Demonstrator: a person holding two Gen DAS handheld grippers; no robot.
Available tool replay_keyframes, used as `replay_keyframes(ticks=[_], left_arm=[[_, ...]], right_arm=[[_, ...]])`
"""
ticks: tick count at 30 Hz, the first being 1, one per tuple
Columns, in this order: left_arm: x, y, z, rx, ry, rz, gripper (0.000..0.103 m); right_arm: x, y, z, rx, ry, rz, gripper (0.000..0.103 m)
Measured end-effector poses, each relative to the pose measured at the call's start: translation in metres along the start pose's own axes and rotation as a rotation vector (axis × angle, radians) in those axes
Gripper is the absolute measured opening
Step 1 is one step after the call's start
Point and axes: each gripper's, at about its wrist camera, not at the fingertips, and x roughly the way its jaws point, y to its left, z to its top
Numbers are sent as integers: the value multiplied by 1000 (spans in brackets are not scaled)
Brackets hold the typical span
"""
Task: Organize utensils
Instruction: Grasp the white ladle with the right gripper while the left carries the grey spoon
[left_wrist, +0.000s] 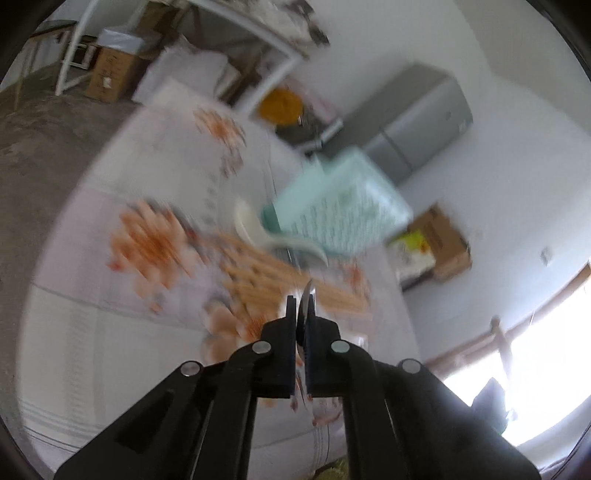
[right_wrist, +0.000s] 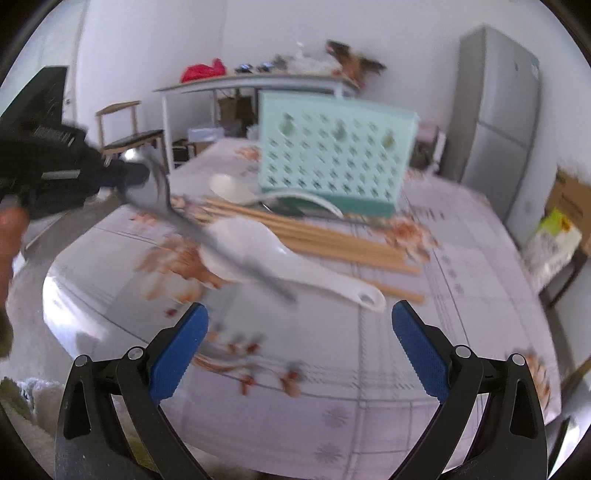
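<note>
Metal spoon sits clamped in left tool, pads pinched tight on its bowel end w/ only a sliver of steel showing btwn them in left wrist view; from right wrist view the handle trails down and right, out over the bench, apparently clear of it. Right tool stands wide apart, nothing btwn its blue pads, hovering above bench near its front edge.

Judgement: step in hand is carrying the spoon to the teal caddy. To do it well, keep the grip firm, since a thin slick bowl could pivot in the pads; swing the handle so it points down before reaching the caddy's top, then lower straight in, w/o clipping the rim. Right tool probably best kept clear, or used to steady the caddy if it shifts.

Just beyond the tools lies a white ceramic spoon, partly under the metal spoon's handle in this view. Behind it, a bundle of wooden chopsticks, then a cream spoon and another pale spoon near the caddy's foot. All blurred, so exact contacts can't be told.

Bench wears a pale floral cloth. Farther off: chair, white side table w/ clutter, grey fridge, cardboard boxes, white walls.
</note>
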Motion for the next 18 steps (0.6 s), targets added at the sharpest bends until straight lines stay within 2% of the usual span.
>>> replay_keyframes(ticks=[4,6,7,12,14,18], left_arm=[[-33,16,20,-24,-117,46,3],[-43,24,28,-41,-160,63,3],[-48,29,31,-56,-184,75,3],[-52,47,36,-102,-217,89,3],[-50,50,36,-111,-216,92,3],[-49,56,37,-115,-213,93,3]], right_arm=[[5,22,13,-62,-29,27,94],[15,36,21,-114,-17,33,83],[23,43,25,-142,-9,28,82],[54,70,29,-258,52,2,56],[61,76,27,-288,67,-7,51],[72,90,26,-363,65,-85,37]])
